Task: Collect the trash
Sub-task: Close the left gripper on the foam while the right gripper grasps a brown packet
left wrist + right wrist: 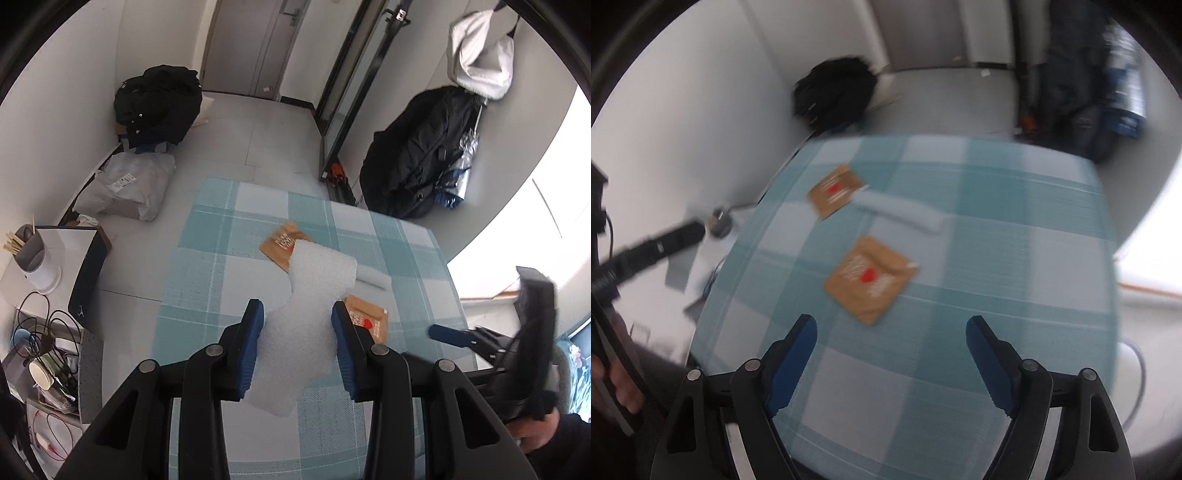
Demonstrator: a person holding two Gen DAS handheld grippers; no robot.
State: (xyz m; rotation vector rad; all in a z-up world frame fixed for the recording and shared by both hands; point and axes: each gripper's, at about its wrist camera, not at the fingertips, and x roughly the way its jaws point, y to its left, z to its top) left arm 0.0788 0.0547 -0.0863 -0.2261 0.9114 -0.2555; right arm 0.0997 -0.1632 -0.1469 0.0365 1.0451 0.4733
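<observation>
The left claw (297,325) is clamped on a sheet of white foam wrap (314,314), which hangs between its blue pads and drapes forward over the checked teal-and-white cloth of the bench (207,258). In the left wrist view the sheet hides part of what lies behind it: a brown paper packet (279,243) peeks out at centre frame above the sheet's top edge, and a second brown paper packet (371,321) shows just right of the right pad. A rolled piece of pale foam (373,278) lies between the two, right of the sheet.

So the left hand is occupied, and the remaining litter falls to the right claw (891,349). In the blurred right wrist view its jaws stand wide with nothing between them, above the cloth. The nearer packet (870,278) lies directly ahead of the gap, slightly left of its centre line, at mid frame. It sits as a diamond, one corner pointing back toward the claw, flat on the cloth. The farther packet (834,190) lies up and to the left, with the foam roll (901,212) stretched left to right just beside it.

The likely next pick is the nearer packet, reached straight forward and down. Being flat, it probably needs one pad slid under a corner.
</observation>
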